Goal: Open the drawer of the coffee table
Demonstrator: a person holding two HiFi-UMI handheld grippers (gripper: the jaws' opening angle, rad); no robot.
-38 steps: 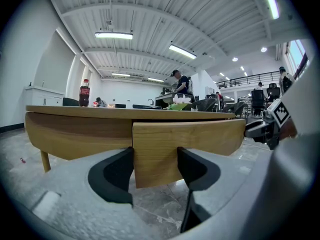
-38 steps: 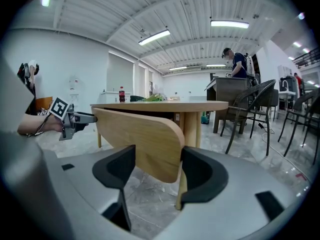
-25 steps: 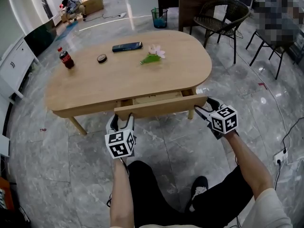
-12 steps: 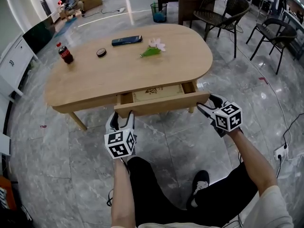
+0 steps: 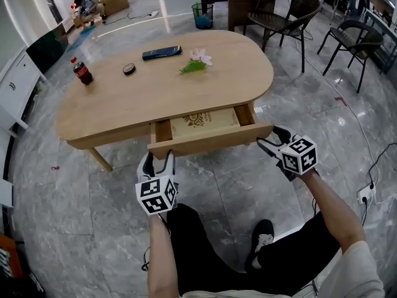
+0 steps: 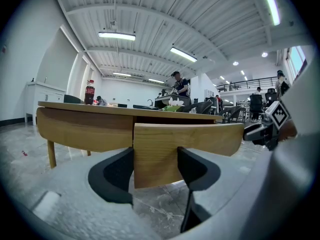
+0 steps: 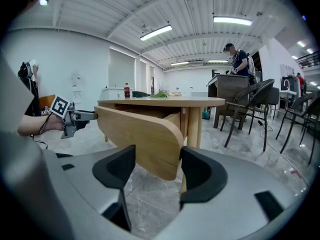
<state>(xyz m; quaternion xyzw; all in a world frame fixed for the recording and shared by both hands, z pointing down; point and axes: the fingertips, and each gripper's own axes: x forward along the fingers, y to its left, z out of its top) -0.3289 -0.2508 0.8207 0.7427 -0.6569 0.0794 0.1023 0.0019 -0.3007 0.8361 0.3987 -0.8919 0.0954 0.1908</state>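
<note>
An oval wooden coffee table (image 5: 124, 104) stands ahead, its drawer (image 5: 211, 139) pulled partly out. A pale sheet with a printed emblem (image 5: 200, 120) shows inside. My left gripper (image 5: 158, 160) is at the left end of the drawer front, its jaws spread. In the left gripper view the left gripper (image 6: 155, 156) has the drawer front (image 6: 155, 149) filling the gap between its jaws. My right gripper (image 5: 271, 137) is at the right end, also spread. In the right gripper view the right gripper (image 7: 157, 156) straddles the rounded corner of the drawer front (image 7: 150, 139).
On the tabletop lie a cola bottle (image 5: 80, 71), a small round black thing (image 5: 129, 69), a dark flat device (image 5: 162, 53) and a flower (image 5: 195, 62). Black chairs (image 5: 282, 17) stand back right, a bin (image 5: 203, 15) behind, white cabinets (image 5: 15, 82) at left. My legs (image 5: 205, 247) are below.
The drawer has slid further out toward me, showing more of its inside. Both grippers have drawn back with the drawer front.
</note>
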